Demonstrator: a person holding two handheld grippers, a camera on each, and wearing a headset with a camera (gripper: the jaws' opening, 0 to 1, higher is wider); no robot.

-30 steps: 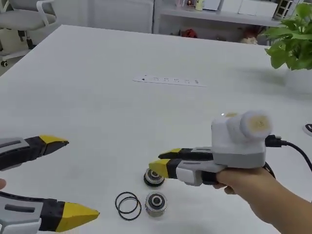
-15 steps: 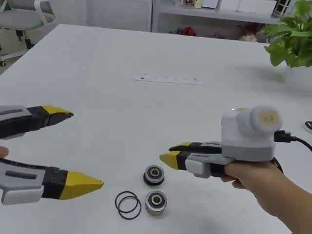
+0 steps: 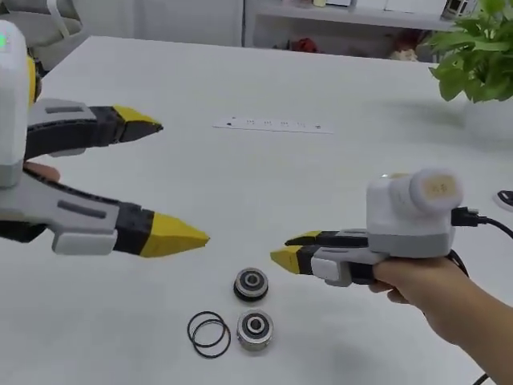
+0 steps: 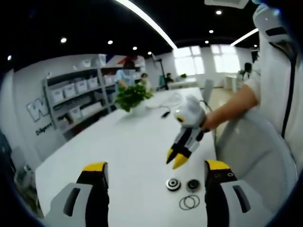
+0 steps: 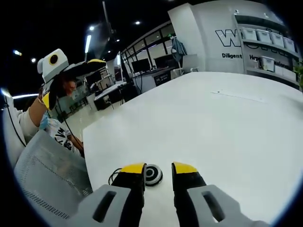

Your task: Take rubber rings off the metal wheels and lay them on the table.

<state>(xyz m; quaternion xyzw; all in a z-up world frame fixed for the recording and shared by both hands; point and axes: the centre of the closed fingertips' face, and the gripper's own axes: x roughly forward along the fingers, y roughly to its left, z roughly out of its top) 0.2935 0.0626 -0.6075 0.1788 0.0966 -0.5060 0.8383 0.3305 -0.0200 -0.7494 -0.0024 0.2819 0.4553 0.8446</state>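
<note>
Two small metal wheels lie near the table's front: one (image 3: 251, 283) with a dark rim, one (image 3: 255, 326) silvery, closer to me. Two loose black rubber rings (image 3: 208, 333) overlap just left of the nearer wheel. My right gripper (image 3: 288, 249) hovers right of the far wheel, open by a narrow gap and holding nothing; that wheel (image 5: 152, 174) shows between its jaws. My left gripper (image 3: 178, 180) is raised at the left, wide open and empty. From it I see the wheels (image 4: 173, 184), the rings (image 4: 189, 202) and the right gripper (image 4: 174, 158).
A flat white strip (image 3: 272, 124) lies at mid-table. A green plant (image 3: 477, 48) stands at the back right. A black cable (image 3: 485, 224) trails from the right gripper. An office chair (image 3: 48, 20) and shelves sit beyond the table.
My left gripper has risen and moved right and forward, with its jaws spread wide. My right gripper has drawn back to the right, off the far wheel.
</note>
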